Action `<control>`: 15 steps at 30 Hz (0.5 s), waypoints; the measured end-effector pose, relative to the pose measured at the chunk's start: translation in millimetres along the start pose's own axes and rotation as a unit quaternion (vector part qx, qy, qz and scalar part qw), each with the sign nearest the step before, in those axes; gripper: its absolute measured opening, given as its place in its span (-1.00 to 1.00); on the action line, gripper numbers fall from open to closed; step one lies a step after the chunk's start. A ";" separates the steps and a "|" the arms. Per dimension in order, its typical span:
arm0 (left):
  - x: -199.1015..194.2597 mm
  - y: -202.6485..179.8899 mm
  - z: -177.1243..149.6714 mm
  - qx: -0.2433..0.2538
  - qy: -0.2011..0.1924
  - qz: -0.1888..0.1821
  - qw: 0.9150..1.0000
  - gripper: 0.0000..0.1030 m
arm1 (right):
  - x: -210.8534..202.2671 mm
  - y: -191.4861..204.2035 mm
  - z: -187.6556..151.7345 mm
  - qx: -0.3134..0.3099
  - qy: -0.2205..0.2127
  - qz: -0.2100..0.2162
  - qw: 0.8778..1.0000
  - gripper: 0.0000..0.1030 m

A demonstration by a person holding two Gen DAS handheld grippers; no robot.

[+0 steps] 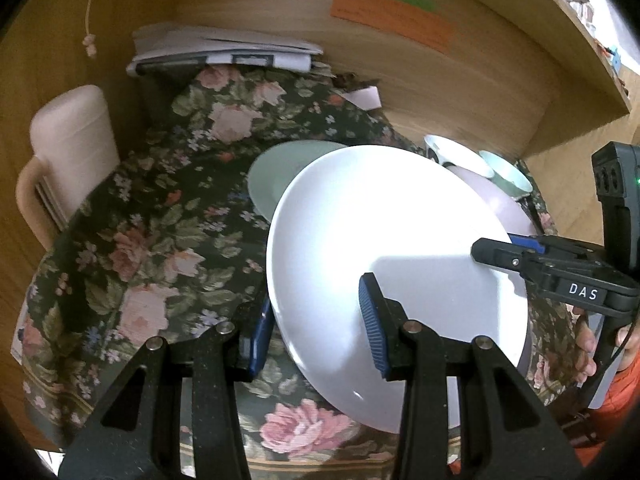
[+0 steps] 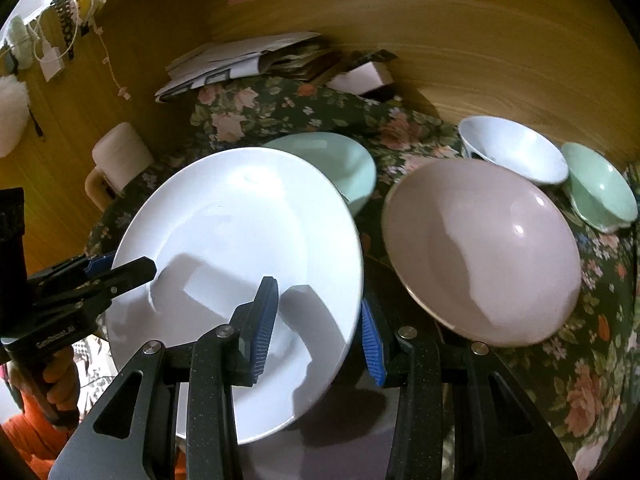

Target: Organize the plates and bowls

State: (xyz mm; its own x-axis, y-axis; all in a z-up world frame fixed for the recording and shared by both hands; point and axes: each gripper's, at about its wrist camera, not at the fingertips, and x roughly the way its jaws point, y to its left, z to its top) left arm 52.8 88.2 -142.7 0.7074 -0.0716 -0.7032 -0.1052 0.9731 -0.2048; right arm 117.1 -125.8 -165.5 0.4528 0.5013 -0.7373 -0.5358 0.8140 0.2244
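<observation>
White plate (image 1: 384, 264) held tilted above floral tablecloth (image 1: 152, 248), centre-right of left wrist view, centre-left of right wrist view. Left gripper (image 1: 318, 330) jaws straddling plate's near rim, one blue pad over the face, one under; right gripper (image 2: 318, 326) likewise clamped across opposite rim. Pink bowl (image 2: 484, 252) right of centre, white bowl (image 2: 516, 152) and small green bowl (image 2: 600, 184) upper right, green bowl (image 2: 340, 164) behind plate.

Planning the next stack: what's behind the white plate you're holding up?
Behind the white plate, a pale green bowl sits on the floral cloth. The plate covers its near side, so its contents are hidden.
</observation>
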 end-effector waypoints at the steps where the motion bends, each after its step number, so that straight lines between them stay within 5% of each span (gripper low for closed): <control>1: 1.2 -2.0 -0.7 0.001 0.002 -0.002 1.000 -0.21 | -0.9 -1.9 -1.8 0.002 0.001 -0.001 1.000 -0.30; 15: 16.7 -17.0 -16.0 0.001 0.034 -0.017 0.999 -0.21 | 0.0 -15.4 -21.8 0.023 0.021 -0.006 0.999 -0.30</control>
State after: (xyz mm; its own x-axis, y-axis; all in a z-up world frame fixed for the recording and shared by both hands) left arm 55.2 67.0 -161.8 0.6620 -0.1193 -0.7400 -0.0807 0.9702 -0.2286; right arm 109.9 -144.7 -182.9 0.4277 0.4801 -0.7659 -0.4967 0.8327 0.2446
